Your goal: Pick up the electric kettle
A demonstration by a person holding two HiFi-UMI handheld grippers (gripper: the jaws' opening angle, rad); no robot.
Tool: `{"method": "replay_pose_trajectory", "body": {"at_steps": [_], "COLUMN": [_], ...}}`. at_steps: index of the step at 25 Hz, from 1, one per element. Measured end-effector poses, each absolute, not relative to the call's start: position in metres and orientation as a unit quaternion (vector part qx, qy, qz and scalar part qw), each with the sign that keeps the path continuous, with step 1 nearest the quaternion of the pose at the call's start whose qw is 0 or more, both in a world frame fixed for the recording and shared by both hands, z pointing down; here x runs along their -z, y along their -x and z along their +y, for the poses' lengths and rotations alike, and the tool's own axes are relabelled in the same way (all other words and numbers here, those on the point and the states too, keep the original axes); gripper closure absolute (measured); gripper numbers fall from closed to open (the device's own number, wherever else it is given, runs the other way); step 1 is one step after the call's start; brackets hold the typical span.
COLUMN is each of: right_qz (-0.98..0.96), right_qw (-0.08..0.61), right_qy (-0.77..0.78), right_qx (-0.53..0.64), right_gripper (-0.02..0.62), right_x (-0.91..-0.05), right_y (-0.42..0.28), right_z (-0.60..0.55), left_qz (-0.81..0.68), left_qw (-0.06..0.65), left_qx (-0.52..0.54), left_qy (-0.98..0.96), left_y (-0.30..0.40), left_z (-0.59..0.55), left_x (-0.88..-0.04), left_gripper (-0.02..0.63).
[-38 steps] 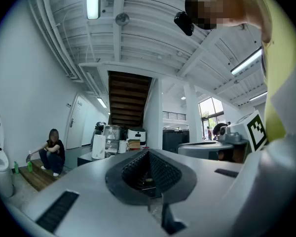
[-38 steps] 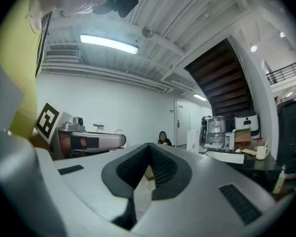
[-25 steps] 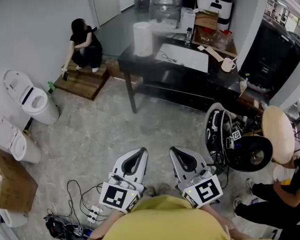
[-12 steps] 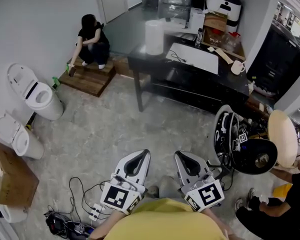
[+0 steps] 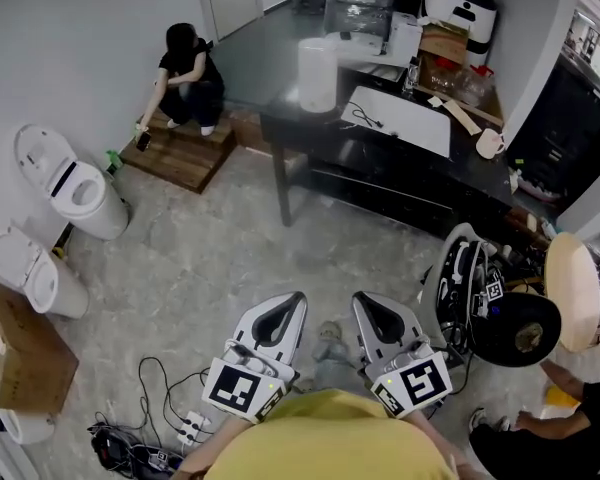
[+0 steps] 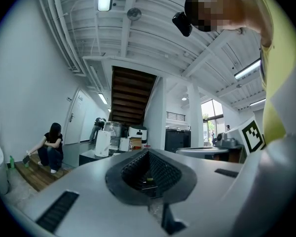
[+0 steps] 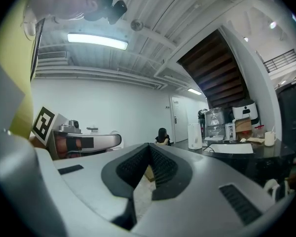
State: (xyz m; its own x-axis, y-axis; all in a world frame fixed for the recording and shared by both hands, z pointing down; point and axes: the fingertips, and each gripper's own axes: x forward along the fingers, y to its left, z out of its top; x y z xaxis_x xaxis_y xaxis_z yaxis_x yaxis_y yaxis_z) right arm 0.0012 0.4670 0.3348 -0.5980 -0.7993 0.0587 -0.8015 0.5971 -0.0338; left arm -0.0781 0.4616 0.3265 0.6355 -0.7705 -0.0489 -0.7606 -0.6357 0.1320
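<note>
You stand well back from the black tabletop (image 5: 325, 128), left tongs (image 5: 280, 306) and right tongs (image 5: 372, 306) both pinched shut on nothing. The white electric kettle (image 5: 317, 75) stands by the tabletop's left edge, well apart from either pair. The approach looks to be the step in hand; next, close the gap and open one pair for the kettle.

The left claw (image 5: 278, 315) and right claw (image 5: 374, 314) have smooth, pale grey plastic shells with black ribbed pads (image 7: 163, 166). The electric kettle (image 5: 317, 75) looks like matt white plastic, though it is far off. The desk (image 5: 325, 133) is dark and glossy. The floor (image 5: 220, 248) is mottled and stone-like, and the platform (image 5: 185, 158) is bare wood.
</note>
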Motion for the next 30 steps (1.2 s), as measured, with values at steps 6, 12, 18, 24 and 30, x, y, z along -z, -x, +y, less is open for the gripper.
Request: {"method": "replay_pose_trajectory", "body": {"at_steps": [6,12,18,24,30], "right_qz": [-0.899,-0.905,-0.911,-0.913,-0.920], "right_qw": [0.021,0.021,0.024,0.026,0.025], "right_qy": [-0.437,-0.423,-0.411,-0.405,-0.389], "right_qx": [-0.024,-0.024,-0.031,-0.036,-0.044], "right_gripper": [0.578,0.578,0.578,0.578,0.578], "right_x": [-0.331,-0.325,-0.329,-0.335,-0.338], "right_y": [-0.007,-0.016,-0.028,-0.043,-0.041], "right_z": [0.399,0.336,0.291,0.257,0.245], "left_qz": [-0.437,-0.450,-0.464,-0.475,-0.483], "left_qw": [0.051,0.052,0.054,0.052,0.062], "left_qx": [0.049,0.053,0.046,0.045,0.037], "left_qy": [-0.897,-0.890,-0.883,-0.877,-0.873], "left_y": [0.074,0.066,0.059,0.049,0.045], "left_z": [0.396,0.338,0.292,0.261,0.250], "left_x": [-0.327,-0.320,-0.323,-0.323,-0.328], "left_gripper": [0.597,0.597,0.597,0.598,0.597]}}
